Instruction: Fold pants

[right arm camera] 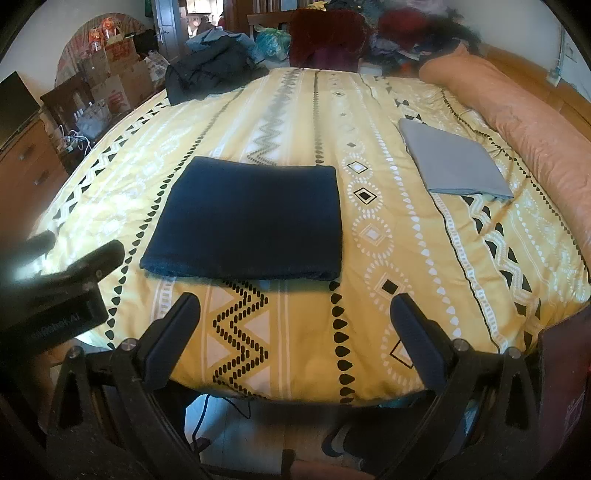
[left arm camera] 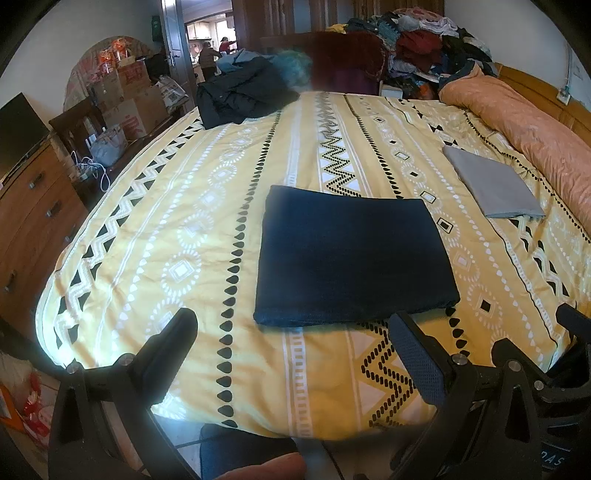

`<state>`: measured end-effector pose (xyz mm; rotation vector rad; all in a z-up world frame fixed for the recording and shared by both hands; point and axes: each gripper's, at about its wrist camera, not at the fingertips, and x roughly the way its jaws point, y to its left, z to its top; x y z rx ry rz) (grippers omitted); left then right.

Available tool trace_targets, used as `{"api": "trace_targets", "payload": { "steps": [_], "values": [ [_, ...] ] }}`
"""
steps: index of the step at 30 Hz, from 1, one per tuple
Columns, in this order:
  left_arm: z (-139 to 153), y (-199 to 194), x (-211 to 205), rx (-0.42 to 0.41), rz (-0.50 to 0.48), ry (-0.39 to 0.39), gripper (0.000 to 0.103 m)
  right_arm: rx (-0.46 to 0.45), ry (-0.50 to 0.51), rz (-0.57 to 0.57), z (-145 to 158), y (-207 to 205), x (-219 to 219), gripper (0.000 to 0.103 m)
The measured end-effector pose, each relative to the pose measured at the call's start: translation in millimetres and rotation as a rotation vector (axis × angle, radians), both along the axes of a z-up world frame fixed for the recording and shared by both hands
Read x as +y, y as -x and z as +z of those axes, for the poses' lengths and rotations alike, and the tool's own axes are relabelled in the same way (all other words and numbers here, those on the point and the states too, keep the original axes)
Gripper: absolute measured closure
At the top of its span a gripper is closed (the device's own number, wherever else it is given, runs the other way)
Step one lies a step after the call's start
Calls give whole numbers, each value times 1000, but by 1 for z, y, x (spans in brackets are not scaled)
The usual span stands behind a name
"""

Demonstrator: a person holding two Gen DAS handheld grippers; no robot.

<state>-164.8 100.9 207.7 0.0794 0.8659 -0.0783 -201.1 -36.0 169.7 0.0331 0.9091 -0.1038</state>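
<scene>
The folded dark pants (left arm camera: 354, 258) are hiding their own inner layers, so waistband and legs cannot be told apart. The far heap of clothes (right arm camera: 399, 33) is blurring in the right wrist view. Two people (left arm camera: 216, 51) in the far doorway are showing too small to make out. The pink quilt (left arm camera: 535, 140) is running off the right edge. The left tool (right arm camera: 48, 291) is being cut off by the left edge of the right wrist view, its jaws unclear there.

Patterned yellow bedspread (left arm camera: 184, 236); folded grey cloth (left arm camera: 491, 184); rolled peach quilt (left arm camera: 535, 136)
</scene>
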Motion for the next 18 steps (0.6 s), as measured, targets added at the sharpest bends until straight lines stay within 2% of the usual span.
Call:
{"api": "trace_targets", "payload": {
  "steps": [18],
  "values": [
    [9, 6, -2, -16, -4, -2, 0, -12, 13, -13, 6, 1, -1, 1]
  ]
}}
